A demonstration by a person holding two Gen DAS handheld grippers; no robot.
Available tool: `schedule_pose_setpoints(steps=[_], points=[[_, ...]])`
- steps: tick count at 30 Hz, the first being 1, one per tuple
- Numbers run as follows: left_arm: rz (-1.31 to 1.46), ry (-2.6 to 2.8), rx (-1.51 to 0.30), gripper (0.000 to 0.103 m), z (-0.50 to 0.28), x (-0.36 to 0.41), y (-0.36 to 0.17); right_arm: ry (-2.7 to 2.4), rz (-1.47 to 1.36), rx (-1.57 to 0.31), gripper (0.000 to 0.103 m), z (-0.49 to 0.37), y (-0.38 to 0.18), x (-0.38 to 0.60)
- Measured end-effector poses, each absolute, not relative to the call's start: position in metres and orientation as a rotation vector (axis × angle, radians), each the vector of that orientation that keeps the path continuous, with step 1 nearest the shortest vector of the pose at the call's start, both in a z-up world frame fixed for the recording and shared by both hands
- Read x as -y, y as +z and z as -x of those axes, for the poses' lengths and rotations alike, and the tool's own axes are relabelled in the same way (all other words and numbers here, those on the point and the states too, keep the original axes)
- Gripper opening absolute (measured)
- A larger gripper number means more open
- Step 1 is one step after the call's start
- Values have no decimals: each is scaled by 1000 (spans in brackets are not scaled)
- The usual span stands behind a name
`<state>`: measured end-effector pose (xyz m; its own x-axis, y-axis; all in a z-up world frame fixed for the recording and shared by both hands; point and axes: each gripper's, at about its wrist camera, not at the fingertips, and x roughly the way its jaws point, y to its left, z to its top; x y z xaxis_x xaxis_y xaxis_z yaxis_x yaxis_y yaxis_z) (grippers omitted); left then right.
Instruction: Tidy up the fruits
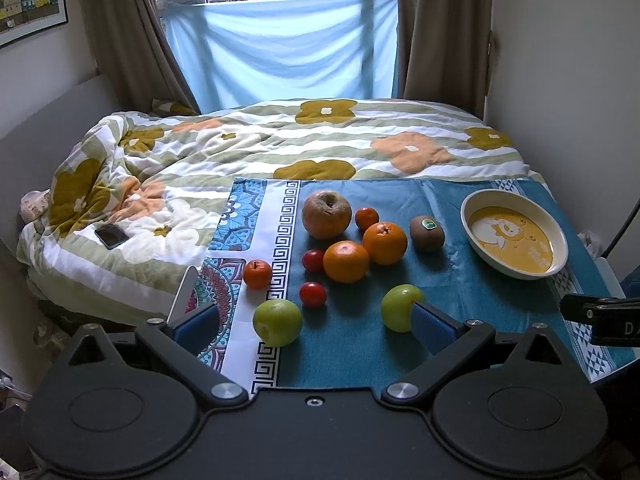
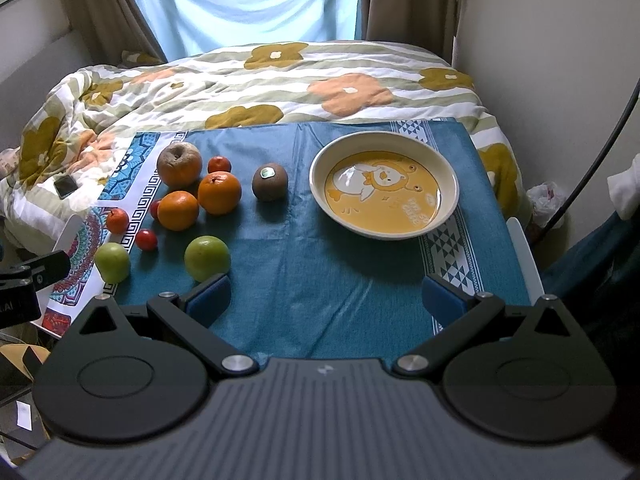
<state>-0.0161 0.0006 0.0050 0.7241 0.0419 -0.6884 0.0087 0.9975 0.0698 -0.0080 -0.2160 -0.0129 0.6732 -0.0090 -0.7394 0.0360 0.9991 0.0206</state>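
Loose fruit lies on a blue cloth (image 1: 360,352): a brownish apple (image 1: 326,214), two oranges (image 1: 346,261) (image 1: 385,243), a kiwi (image 1: 427,233), two green apples (image 1: 277,322) (image 1: 400,307), small red and orange fruits (image 1: 313,294) (image 1: 258,274). A cream bowl with a yellow bear picture (image 1: 514,233) (image 2: 384,189) stands empty at the right. My left gripper (image 1: 316,326) is open and empty, near the green apples. My right gripper (image 2: 326,298) is open and empty, over bare cloth (image 2: 320,280) in front of the bowl.
The table stands against a bed with a flowered quilt (image 1: 280,144). A phone (image 1: 111,235) lies on the quilt at left. A wall (image 2: 560,60) is at the right. A white chair edge (image 2: 524,256) is by the table's right side.
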Motion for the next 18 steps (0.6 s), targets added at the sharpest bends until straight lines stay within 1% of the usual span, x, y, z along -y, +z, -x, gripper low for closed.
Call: schedule_pose_setpoints(steps=[18], points=[[-73,13,-763,103,19,-2,6,-28,-40,-827,103,14,-13,214]])
